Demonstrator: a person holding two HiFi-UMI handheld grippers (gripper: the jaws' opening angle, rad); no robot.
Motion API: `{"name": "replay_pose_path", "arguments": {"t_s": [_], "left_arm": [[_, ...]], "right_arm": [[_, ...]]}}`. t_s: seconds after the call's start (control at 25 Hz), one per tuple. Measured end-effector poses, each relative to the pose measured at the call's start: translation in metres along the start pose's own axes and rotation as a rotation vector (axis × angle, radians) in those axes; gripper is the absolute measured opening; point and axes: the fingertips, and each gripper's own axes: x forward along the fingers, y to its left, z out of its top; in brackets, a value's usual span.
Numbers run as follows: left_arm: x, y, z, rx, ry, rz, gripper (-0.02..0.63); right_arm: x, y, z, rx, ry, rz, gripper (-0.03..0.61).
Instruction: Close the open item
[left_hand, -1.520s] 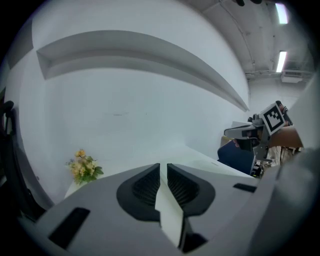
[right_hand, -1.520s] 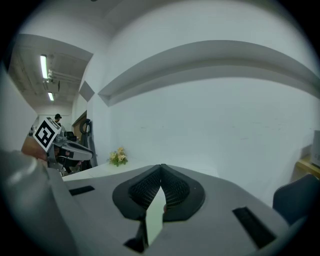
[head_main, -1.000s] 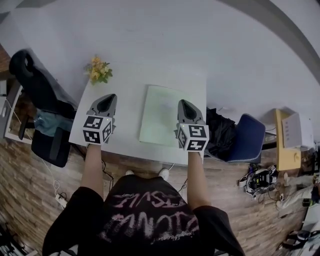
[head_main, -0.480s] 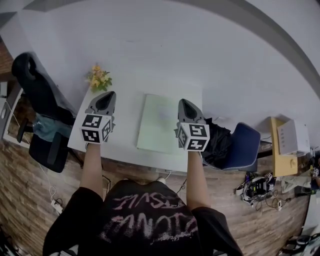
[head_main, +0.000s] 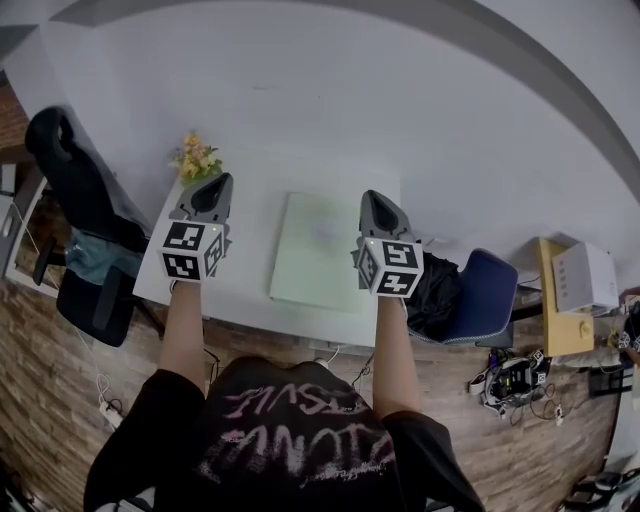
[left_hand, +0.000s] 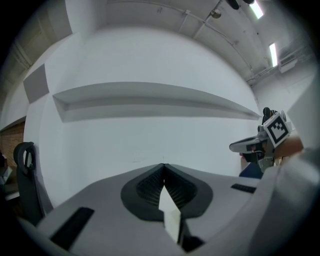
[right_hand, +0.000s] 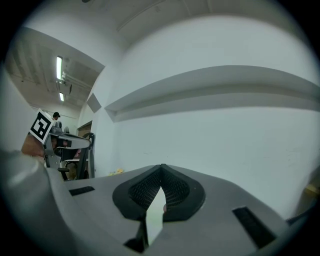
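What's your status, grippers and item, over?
Left gripper shut, empty. Right gripper shut, empty. Green flat item between them, untouched. Flowers off to the left.

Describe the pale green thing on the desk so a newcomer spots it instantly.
Find the white table against the white wall. On it, between the left gripper and the right gripper, lies a pale green flat rectangle. It is the only flat coloured thing there; the yellow flowers stand apart at the far left corner.

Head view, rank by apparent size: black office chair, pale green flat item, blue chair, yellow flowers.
Largest, too close to rank: black office chair and pale green flat item.
Blue chair, partly hidden.
Smallest: yellow flowers.
Chairs are farther down.
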Motion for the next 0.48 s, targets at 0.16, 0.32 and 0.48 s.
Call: {"name": "replay_pose_path", "arguments": {"t_s": [0.16, 0.32, 0.48], "left_arm": [[-0.002, -0.003, 0.004, 0.001, -0.01, -0.002, 0.002], [-0.001, -0.009, 0.008, 0.007, -0.014, -0.016, 0.002], [-0.003, -0.013, 0.008, 0.011, -0.014, -0.025, 0.002]], "right_arm": [[-0.005, 0.0, 0.003, -0.004, -0.007, -0.002, 0.006], [-0.01, -0.005, 0.005, -0.003, -0.01, -0.015, 0.006], [-0.015, -0.006, 0.006, -0.001, -0.011, -0.022, 0.006]]}}
